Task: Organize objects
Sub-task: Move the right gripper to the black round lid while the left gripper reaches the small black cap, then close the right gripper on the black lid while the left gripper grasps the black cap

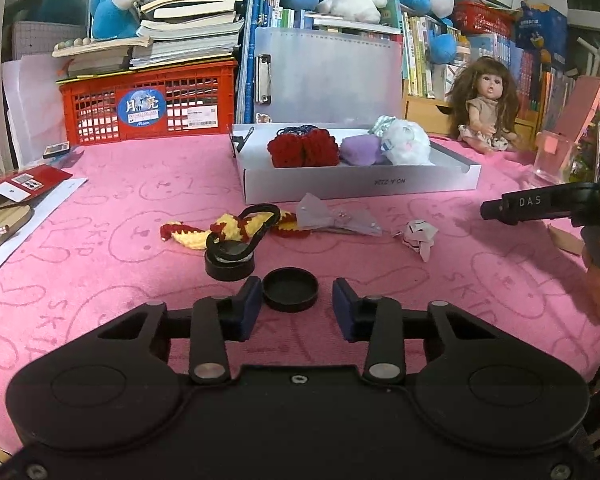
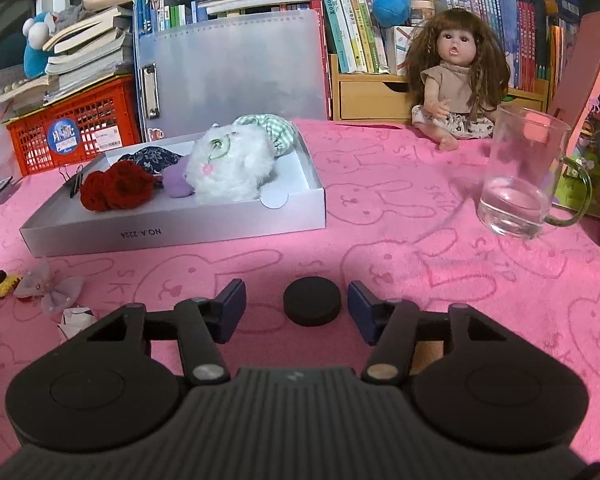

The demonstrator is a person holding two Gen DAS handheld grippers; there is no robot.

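Pink bunny-print cloth (image 1: 440,280) fills both my views, and on the left camera my left gripper (image 1: 293,304) stands apart around a shallow black lid (image 1: 290,289), its left pad just beside the rim and the right pad clear of it, with a black ring box (image 1: 229,264) and knitted scraps (image 1: 220,232) lying beyond. Only the right camera shows my right gripper (image 2: 297,309) apart around a black disc (image 2: 312,301), neither pad touching it, plus a glass mug (image 2: 520,176). Both views show the grey tray (image 2: 172,232) of soft toys beyond the grippers.
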